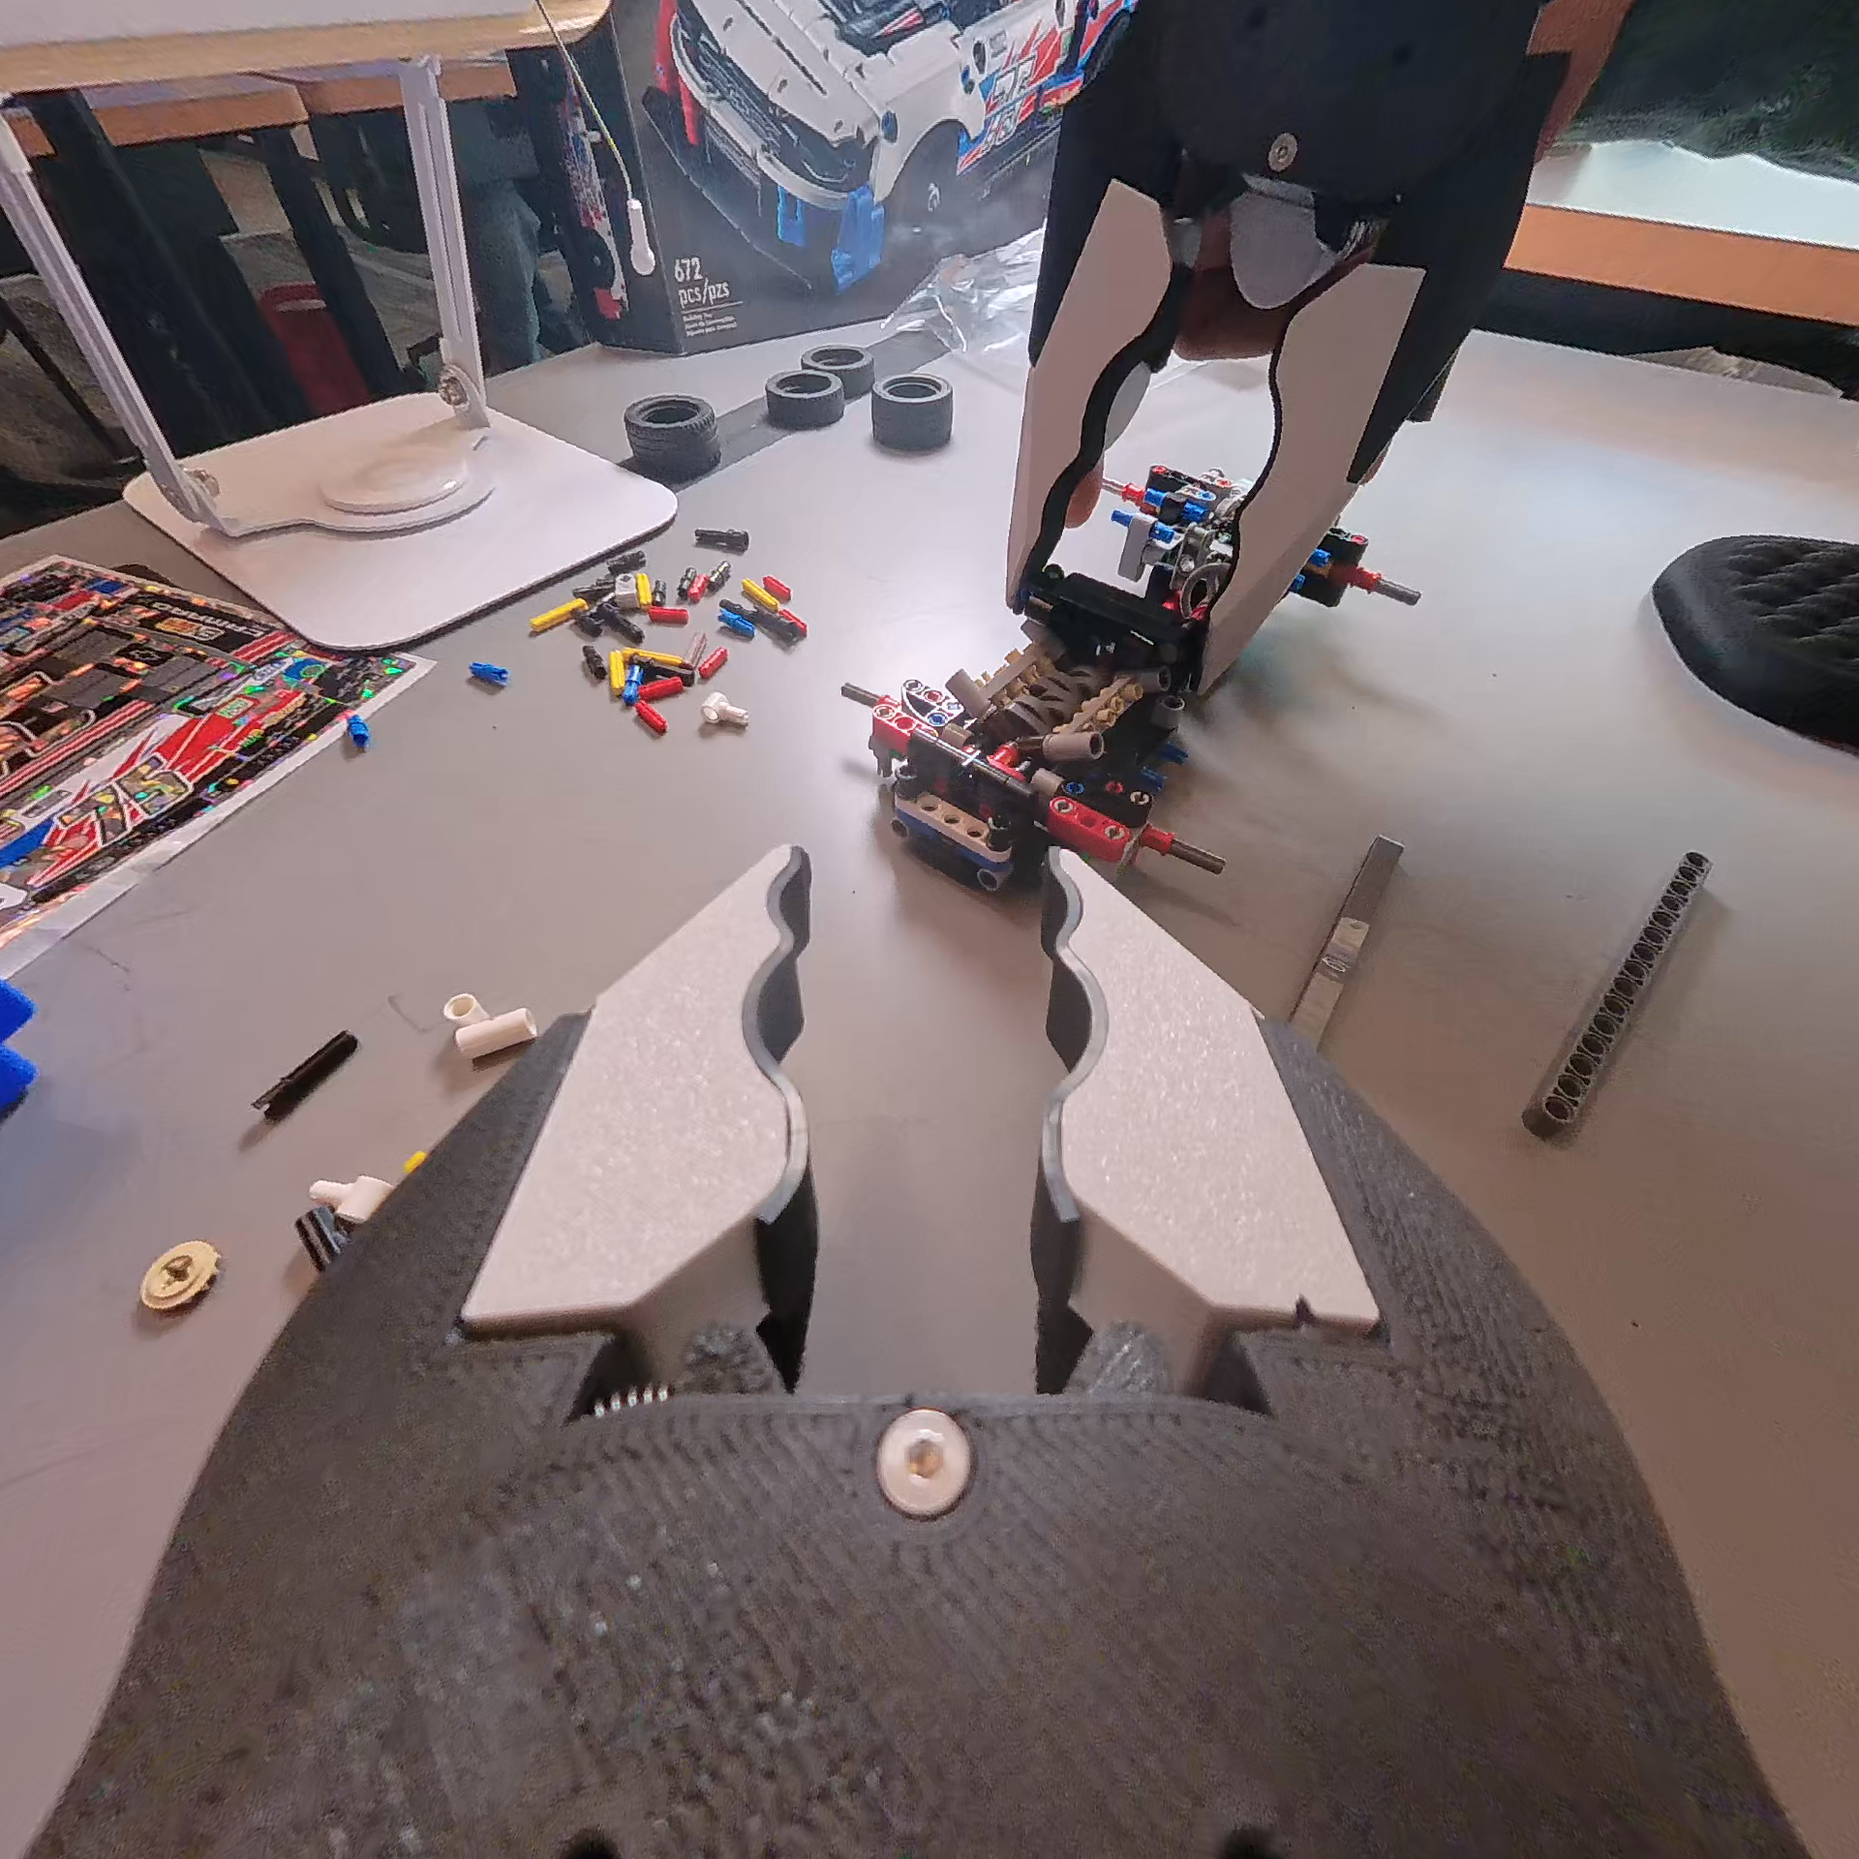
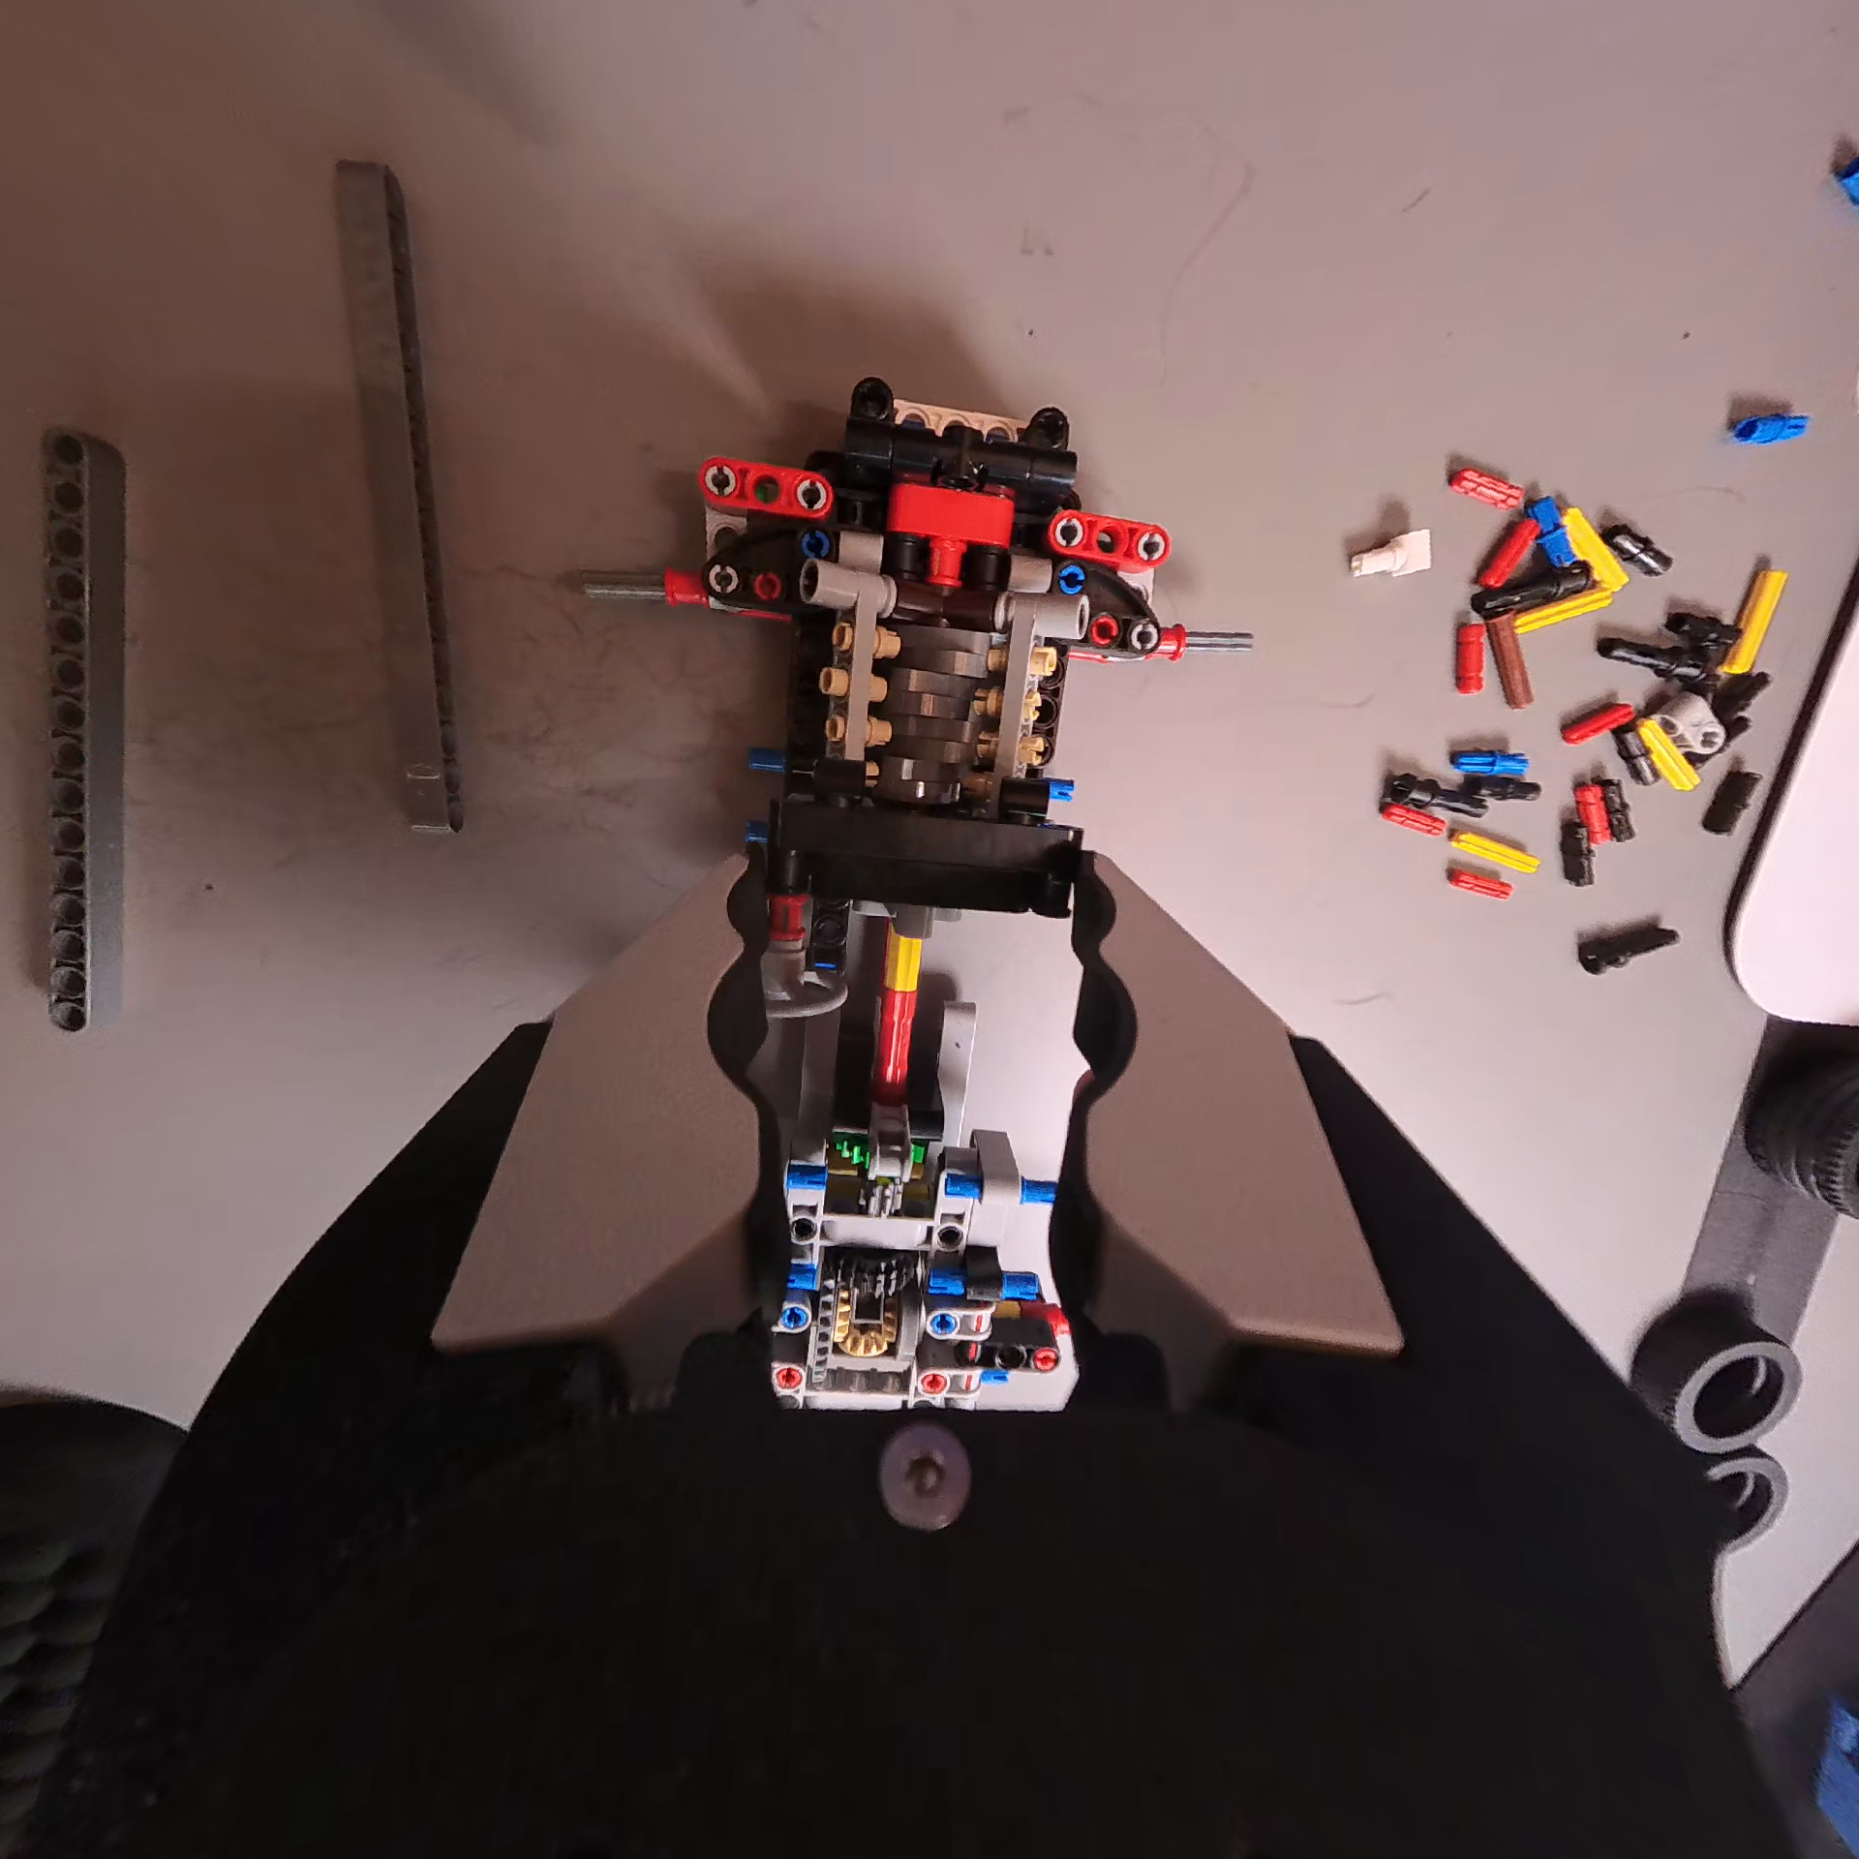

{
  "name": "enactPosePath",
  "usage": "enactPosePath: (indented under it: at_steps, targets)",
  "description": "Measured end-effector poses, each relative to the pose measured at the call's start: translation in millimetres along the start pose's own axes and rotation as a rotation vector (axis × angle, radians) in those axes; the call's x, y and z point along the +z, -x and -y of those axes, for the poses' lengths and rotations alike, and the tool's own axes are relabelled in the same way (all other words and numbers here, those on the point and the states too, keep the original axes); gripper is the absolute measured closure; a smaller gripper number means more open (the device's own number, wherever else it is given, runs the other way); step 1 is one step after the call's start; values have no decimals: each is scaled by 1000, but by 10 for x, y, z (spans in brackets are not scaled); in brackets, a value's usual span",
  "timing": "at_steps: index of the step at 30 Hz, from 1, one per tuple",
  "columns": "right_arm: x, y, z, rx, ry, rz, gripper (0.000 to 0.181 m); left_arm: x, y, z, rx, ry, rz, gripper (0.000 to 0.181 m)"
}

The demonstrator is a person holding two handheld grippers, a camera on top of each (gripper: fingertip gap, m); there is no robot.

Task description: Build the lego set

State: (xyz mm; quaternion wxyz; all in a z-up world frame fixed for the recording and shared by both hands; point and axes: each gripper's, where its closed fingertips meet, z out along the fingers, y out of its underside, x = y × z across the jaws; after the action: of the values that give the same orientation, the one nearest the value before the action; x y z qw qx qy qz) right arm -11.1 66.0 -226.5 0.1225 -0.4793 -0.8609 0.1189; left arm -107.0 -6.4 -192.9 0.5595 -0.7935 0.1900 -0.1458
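Note:
The half-built lego chassis [image 1: 1036, 744] lies on the grey table [image 1: 604, 905], with red, black and grey beams and axles sticking out at both sides. My right gripper [image 1: 1117, 629] comes down from above and is shut across the chassis's black cross frame [image 2: 920, 855]. In the right wrist view its fingertips [image 2: 1091, 875] touch both ends of that frame, and the rear of the chassis [image 2: 905, 1257] sits between the fingers. My left gripper [image 1: 925, 885] is open and empty, just in front of the chassis's near end and not touching it.
A long grey beam [image 1: 1620, 991] and a grey strip [image 1: 1348, 936] lie right of the chassis. Loose coloured pins [image 1: 664, 629] are scattered left of it. Beyond are tyres [image 1: 805, 397], a white stand base [image 1: 402, 513], the set's box [image 1: 825, 171] and a sticker sheet [image 1: 131, 724]. A white connector [image 1: 493, 1026] and a tan gear [image 1: 181, 1276] lie near my left gripper. The tips of one gripper are about 12 cm away from the tips of the other.

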Motion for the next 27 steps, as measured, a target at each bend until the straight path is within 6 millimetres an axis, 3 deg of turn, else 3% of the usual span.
enactPosePath:
  at_steps: [20, 27]
  targets:
    - [-23, 13, -9, 26, -13, -22, 122, -1, -21, 14, -4, -9, -18, 136]
    - [-358, -9, 280, 77, -239, -91, 108, -11, -18, 27, -10, -19, -20, 136]
